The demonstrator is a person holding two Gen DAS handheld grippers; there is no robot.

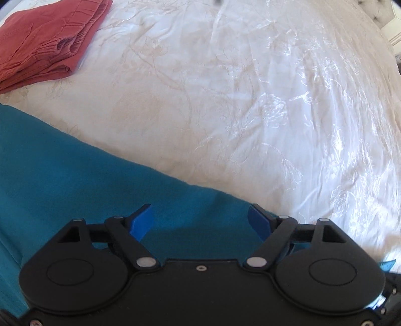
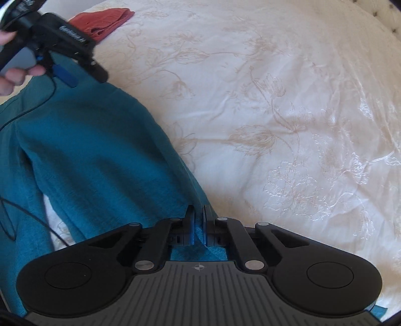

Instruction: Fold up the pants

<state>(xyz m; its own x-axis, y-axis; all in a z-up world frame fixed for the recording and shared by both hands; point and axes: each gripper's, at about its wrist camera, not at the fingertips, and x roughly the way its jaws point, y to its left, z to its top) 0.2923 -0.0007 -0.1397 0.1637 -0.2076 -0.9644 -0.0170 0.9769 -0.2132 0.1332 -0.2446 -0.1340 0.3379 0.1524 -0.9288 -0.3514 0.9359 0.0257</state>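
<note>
Teal pants (image 1: 75,180) lie on a white floral bedspread (image 1: 250,100). My left gripper (image 1: 199,218) is open just above the teal cloth near its edge, and nothing is between its blue fingers. In the right wrist view the teal pants (image 2: 87,150) stretch from the lower middle to the upper left. My right gripper (image 2: 198,220) is shut on the edge of the teal cloth. The left gripper (image 2: 65,75) shows at the upper left of that view, held in a hand over the far end of the pants.
Folded red pants (image 1: 45,40) lie at the far left of the bed, and they also show in the right wrist view (image 2: 105,20). The bedspread (image 2: 275,112) stretches to the right. A tufted headboard (image 1: 376,10) is at the far right.
</note>
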